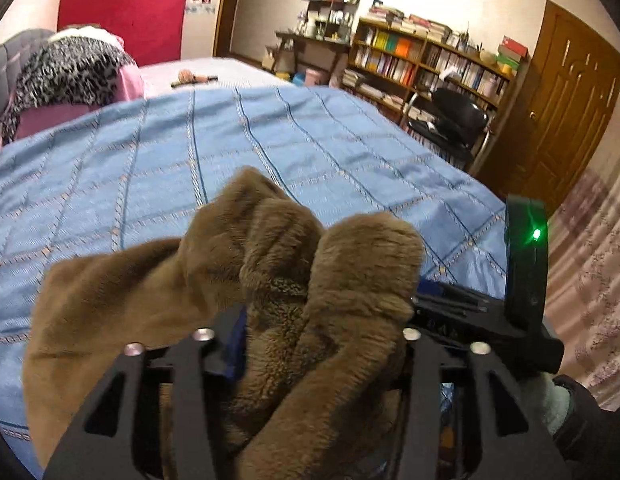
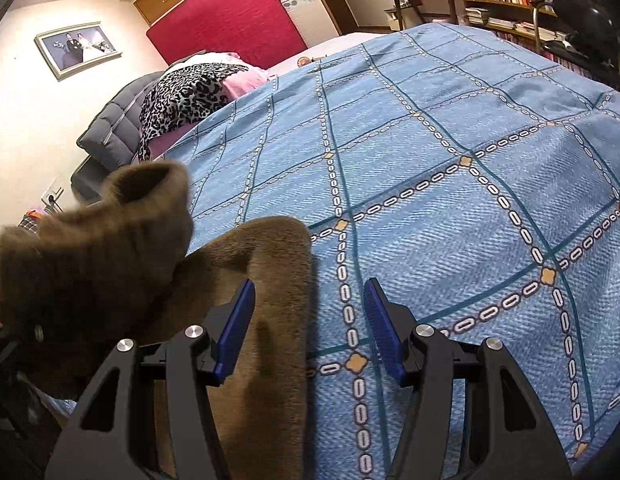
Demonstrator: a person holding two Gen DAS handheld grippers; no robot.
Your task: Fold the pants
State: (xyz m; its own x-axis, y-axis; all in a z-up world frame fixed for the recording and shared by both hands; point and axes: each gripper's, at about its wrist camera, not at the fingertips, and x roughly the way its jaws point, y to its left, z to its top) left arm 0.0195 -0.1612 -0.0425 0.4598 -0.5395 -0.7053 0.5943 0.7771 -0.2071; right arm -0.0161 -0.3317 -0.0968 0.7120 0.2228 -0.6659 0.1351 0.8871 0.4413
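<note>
**Inspector A:** Left wrist view first. What is in the left gripper [image 1: 321,320]?

**Inspector B:** The brown fleece pants [image 1: 150,288] are bunched thick between the two fingers and rise in two lumps past the tips. The cloth fills the whole gap and hides most of the pads. I cannot tell whether they press on it or merely stand around it. A flatter part trails off beyond the left-hand finger onto the blue bedspread [image 1: 270,140].

**Inspector A:** Handling?

**Inspector B:** In my judgement soft, bulky and limp. It will not slip easily, but it sags and wads up. A hem or waistband edge would serve better than the middle of a bunch.

**Inspector A:** Room to work?

**Inspector B:** Ahead of the fingertips the bedspread lies bare and wide. The bed's edge drops away off to the right of the fingers.

**Inspector A:** Right wrist view.

**Inspector B:** The right gripper [image 2: 310,320] stands about half open and grips nothing. A strip of the pants [image 2: 270,280] runs between the fingers, close against the left-hand pad [image 2: 238,320], while the right-hand pad stands over bare bedspread [image 2: 469,200]. A lifted wad of the same cloth sits up beyond the left-hand finger.

**Inspector A:** Where to take hold?

**Inspector B:** The strip's long edge, just inside the gap, looks the neater hold.

**Inspector A:** Clearance?

**Inspector B:** Ample flat cover ahead and to the right of the fingers. To the left the bed ends soon. The heaped bedding [image 2: 182,96] lies well ahead on the left, apart from the pants.
</note>
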